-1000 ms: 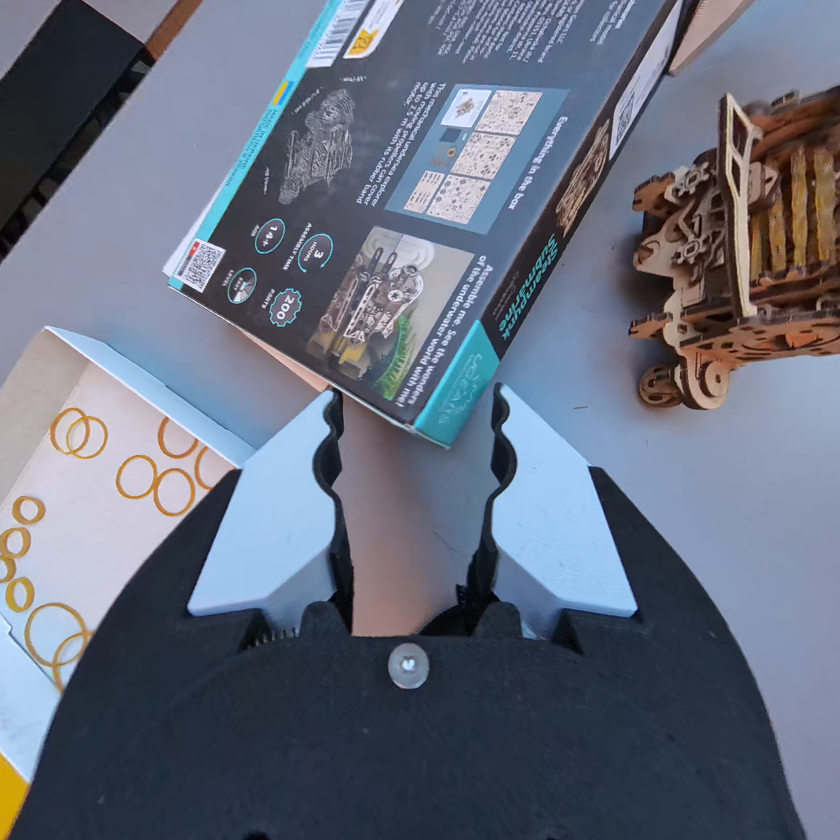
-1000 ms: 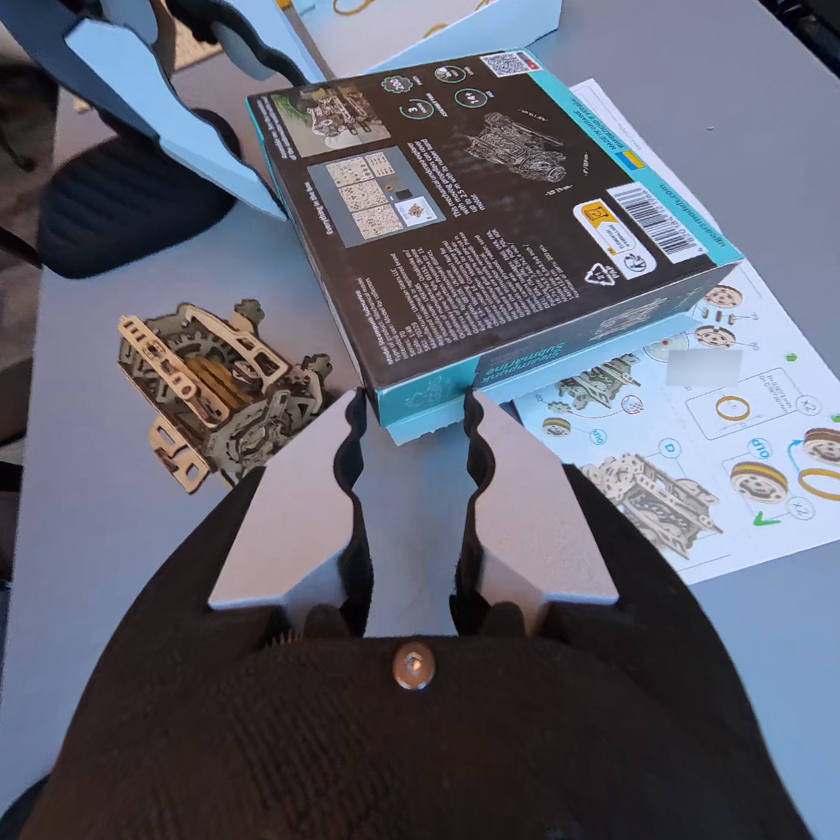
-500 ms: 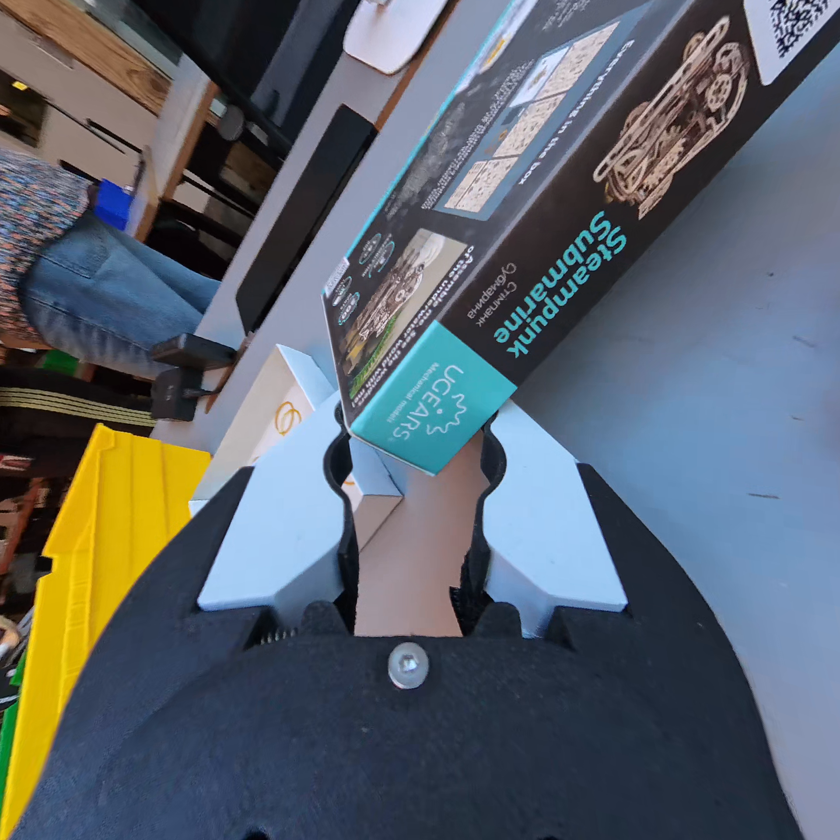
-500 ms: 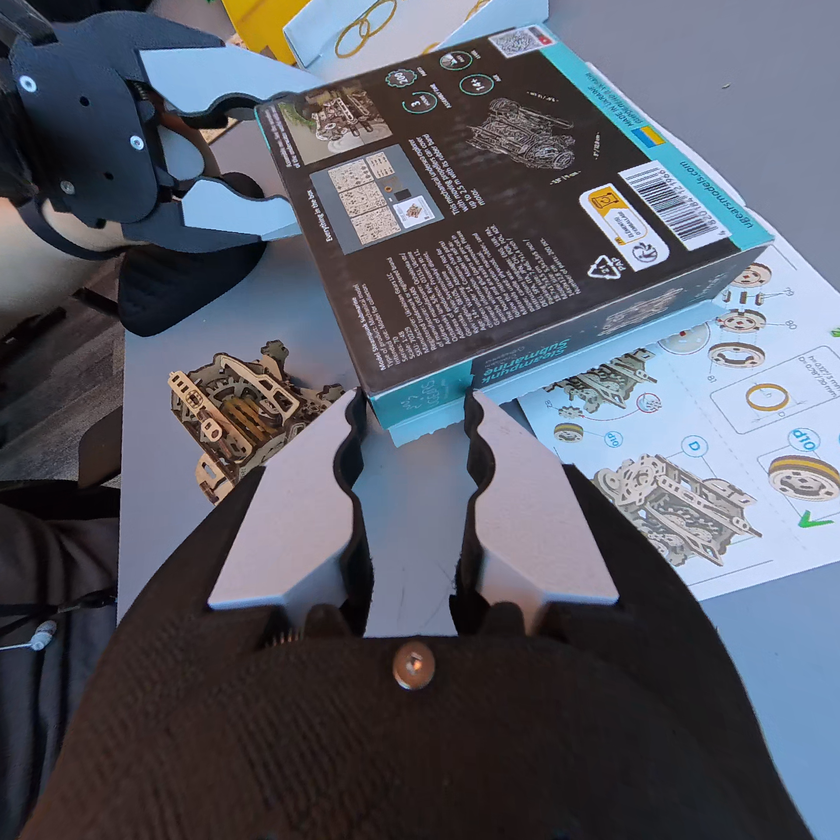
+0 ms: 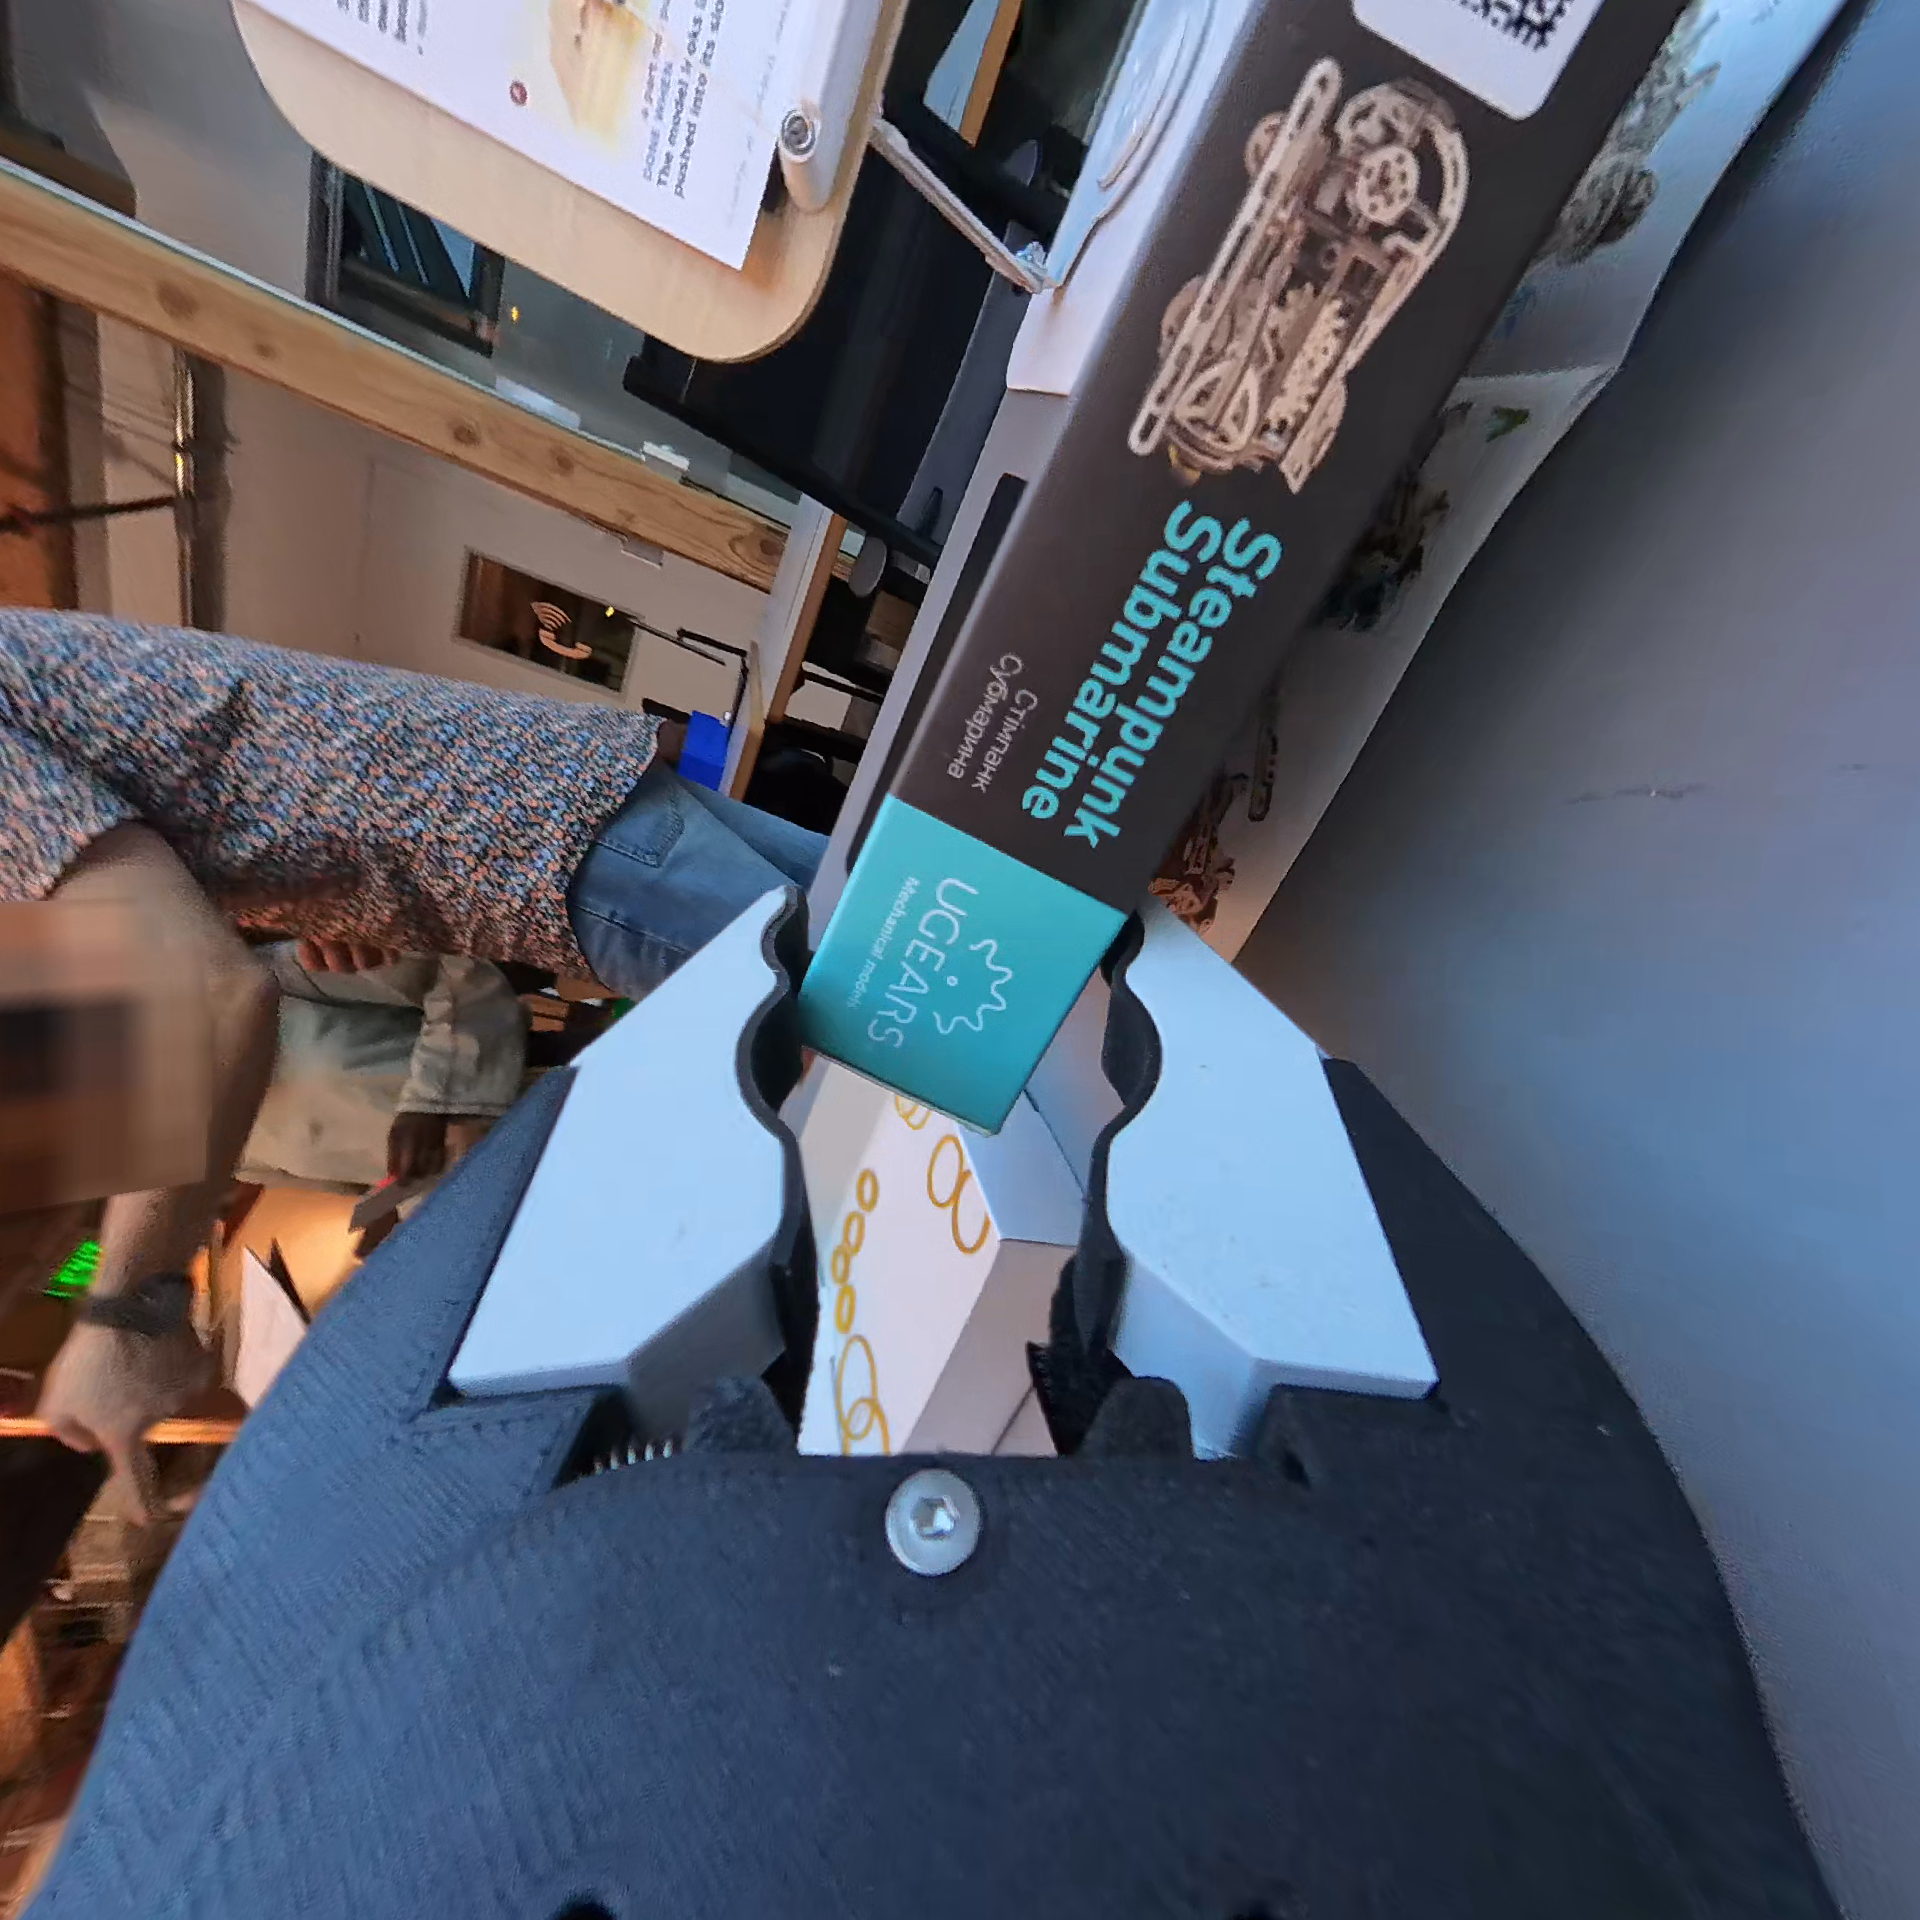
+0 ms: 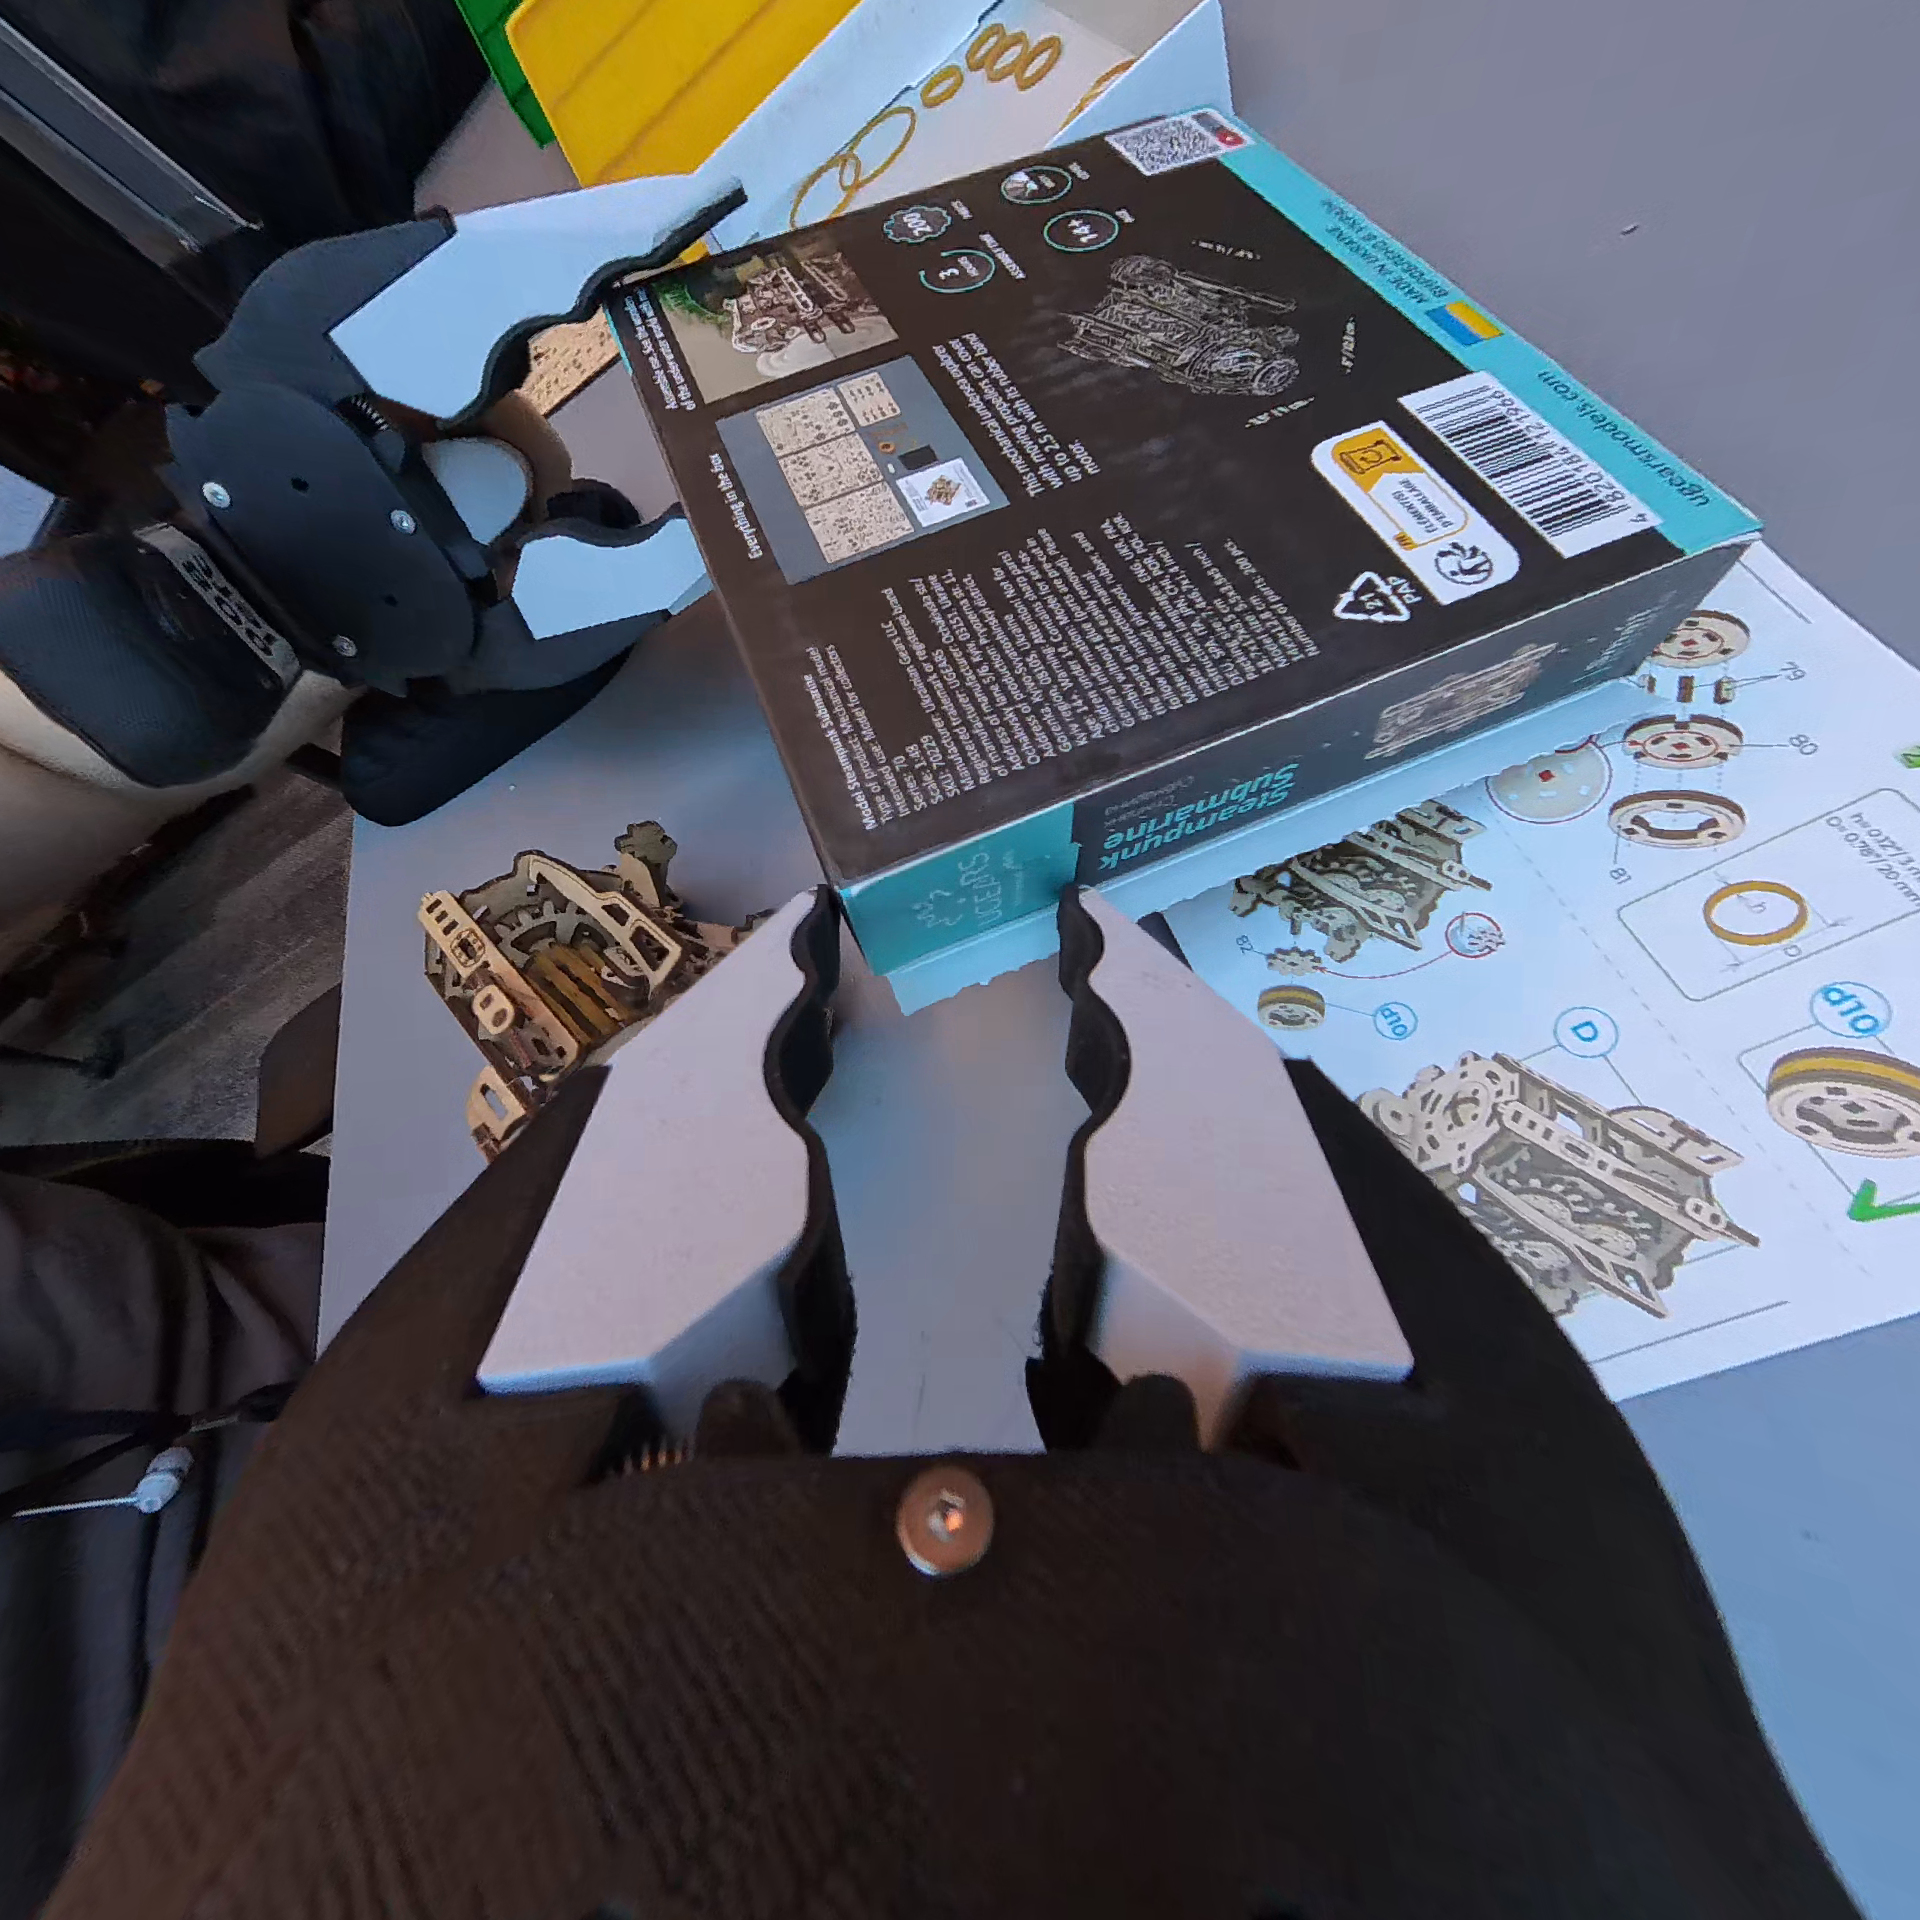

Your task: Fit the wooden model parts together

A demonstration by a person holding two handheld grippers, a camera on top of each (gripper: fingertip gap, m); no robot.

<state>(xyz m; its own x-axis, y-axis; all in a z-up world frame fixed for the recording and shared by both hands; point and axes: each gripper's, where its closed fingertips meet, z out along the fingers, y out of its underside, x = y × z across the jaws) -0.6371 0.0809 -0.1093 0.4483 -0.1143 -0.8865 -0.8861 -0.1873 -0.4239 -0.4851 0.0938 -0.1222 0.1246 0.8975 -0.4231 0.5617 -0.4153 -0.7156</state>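
Right wrist view: both grippers parted at box [image 6: 1091, 540] corners, left gripper [image 6: 665, 416], right gripper [image 6: 945, 935].

I am looking down on a grey table [image 6: 1039, 1195]. A partly built wooden model [image 6: 540, 966] is sitting directly on it at its left edge. A printed instruction sheet [image 6: 1662, 1039] is lying flat to the right, and the dark model box [image 6: 1091, 499] is resting partly over that sheet. Beyond the box, a shallow white tray [image 6: 1039, 114] holding yellow rings [image 6: 997, 62] is lying on the table.
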